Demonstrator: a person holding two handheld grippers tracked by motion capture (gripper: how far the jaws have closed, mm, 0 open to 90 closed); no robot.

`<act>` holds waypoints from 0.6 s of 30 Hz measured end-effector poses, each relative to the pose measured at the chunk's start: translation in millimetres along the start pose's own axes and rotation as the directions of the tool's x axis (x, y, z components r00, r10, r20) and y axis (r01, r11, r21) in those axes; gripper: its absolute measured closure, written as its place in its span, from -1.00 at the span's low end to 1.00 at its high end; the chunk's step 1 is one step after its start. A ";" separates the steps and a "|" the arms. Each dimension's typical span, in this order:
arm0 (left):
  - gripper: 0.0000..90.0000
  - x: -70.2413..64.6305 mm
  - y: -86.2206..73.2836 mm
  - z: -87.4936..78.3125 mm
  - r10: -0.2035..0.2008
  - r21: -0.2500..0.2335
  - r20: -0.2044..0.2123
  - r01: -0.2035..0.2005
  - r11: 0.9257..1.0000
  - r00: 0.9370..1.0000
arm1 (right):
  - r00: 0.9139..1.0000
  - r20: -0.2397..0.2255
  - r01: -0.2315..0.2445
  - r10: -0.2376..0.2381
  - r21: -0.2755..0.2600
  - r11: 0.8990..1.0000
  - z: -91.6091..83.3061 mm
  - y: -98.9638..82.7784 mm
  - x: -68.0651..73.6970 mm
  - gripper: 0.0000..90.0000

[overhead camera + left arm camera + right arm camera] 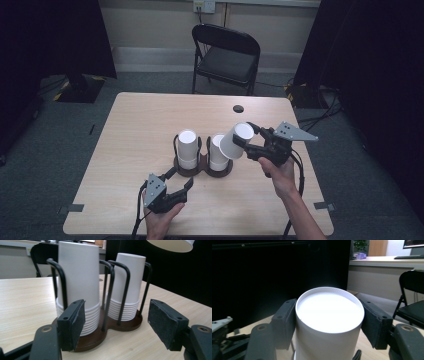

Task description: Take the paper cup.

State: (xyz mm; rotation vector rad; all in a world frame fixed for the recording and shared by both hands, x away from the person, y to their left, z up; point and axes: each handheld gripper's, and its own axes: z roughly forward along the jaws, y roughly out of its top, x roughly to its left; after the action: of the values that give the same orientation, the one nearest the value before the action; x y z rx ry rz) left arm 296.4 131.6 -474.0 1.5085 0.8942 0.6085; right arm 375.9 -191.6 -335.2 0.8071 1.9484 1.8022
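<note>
Right claw grips a white paper cup, tilted above the holder's right stack (lift-off step, seemingly); next, carry it clear. Left claw gapes empty before the holder.

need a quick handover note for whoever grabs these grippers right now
Right gripper: shut on a single white cup, held tilted in the air above the right stack.
Left gripper: open, holding nothing, low over the table in front of the cup holder.
Left stack and right stack both sit upside down inside the holder's wire loops.
Done: one cup is gripped and clear of the stacks.
Left: probably take that cup wherever it belongs; the destination can't be told from here.
</note>
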 end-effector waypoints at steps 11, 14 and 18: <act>-0.22 -10.2 5.0 3.6 0.014 -0.032 0.046 -0.012 0.999 0.999 | 0.988 -0.073 -0.134 0.137 0.038 0.990 -3.4 -17.8 8.3 -0.25; -0.21 -12.5 6.6 5.9 0.018 -0.033 0.066 -0.016 0.999 0.998 | 0.982 -0.093 -0.159 0.162 0.040 0.986 -4.8 -20.8 11.0 -0.25; -0.18 -18.1 10.7 8.1 0.036 -0.052 0.086 -0.031 0.998 0.996 | 0.965 -0.123 -0.226 0.230 0.046 0.973 -7.0 -24.2 10.7 -0.24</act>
State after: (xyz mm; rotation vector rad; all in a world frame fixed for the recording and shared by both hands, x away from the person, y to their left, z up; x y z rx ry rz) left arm 294.7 112.3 -462.4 1.4959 0.7826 0.5811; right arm 359.5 -190.8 -357.1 0.9845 2.0389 2.0037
